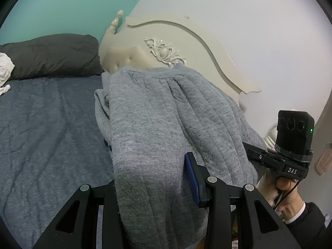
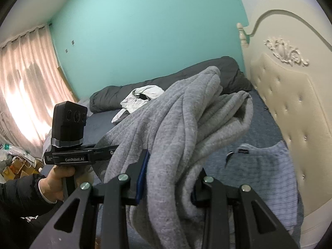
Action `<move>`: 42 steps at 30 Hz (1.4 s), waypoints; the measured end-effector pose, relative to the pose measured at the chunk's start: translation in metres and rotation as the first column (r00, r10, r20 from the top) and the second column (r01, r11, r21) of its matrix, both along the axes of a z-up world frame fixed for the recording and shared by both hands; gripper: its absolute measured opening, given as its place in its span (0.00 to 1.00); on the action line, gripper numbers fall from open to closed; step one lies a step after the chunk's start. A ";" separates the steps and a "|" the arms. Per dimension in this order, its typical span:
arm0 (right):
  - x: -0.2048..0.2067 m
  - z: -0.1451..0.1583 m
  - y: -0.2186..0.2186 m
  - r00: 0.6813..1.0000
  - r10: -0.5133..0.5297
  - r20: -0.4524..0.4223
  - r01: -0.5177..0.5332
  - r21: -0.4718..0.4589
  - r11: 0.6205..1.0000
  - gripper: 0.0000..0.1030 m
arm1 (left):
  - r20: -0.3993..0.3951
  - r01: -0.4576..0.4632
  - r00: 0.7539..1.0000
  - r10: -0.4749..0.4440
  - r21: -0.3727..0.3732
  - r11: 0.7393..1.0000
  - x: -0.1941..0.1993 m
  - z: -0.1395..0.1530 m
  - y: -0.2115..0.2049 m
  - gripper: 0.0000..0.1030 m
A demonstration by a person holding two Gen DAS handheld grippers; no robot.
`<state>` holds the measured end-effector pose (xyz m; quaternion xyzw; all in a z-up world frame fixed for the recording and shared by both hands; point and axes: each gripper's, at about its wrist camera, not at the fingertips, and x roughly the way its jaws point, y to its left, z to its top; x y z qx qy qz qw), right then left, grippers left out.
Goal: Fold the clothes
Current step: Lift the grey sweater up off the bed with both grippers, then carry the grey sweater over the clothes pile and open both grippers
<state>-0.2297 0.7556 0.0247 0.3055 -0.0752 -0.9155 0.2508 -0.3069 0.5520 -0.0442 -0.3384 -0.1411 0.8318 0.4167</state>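
Two wrist cameras look across a bed covered in a blue-grey sheet, in a room with a turquoise wall and a cream carved headboard

A thick grey knitted garment is held up in the air above the bed, bunched into long vertical folds. The left claw is closed on one part of it: the cloth fills the gap between its two fingers, with a blue finger pad pressed against the fabric. In the right wrist view the right claw is likewise clamped on the same grey garment, which drapes thickly over and between its fingers and hangs down below them

Each view shows the other handheld device beside the garment, gripped by a hand in a dark sleeve; the other hand appears at the lower right of the left view

On the bed, a pale blue striped garment lies flat next to the headboard, below and to the right of the held one. Farther back, a dark grey duvet lies rolled along the wall, with a white garment resting against it. A pink curtain, lit from behind, hangs at the far left
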 end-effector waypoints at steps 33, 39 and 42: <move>-0.051 -0.078 0.137 0.995 -0.089 0.038 0.085 0.091 0.992 0.31 | 0.077 -0.048 0.996 0.049 -0.008 0.999 -0.041 -0.089 0.144 0.38; -0.052 -0.105 0.154 0.986 -0.141 0.091 0.133 0.092 0.987 0.32 | 0.113 -0.031 0.993 0.035 -0.040 0.999 -0.042 -0.108 0.156 0.38; -0.052 -0.121 0.165 0.975 -0.176 0.132 0.165 0.092 0.982 0.34 | 0.140 -0.021 0.990 0.026 -0.036 0.999 -0.042 -0.117 0.157 0.38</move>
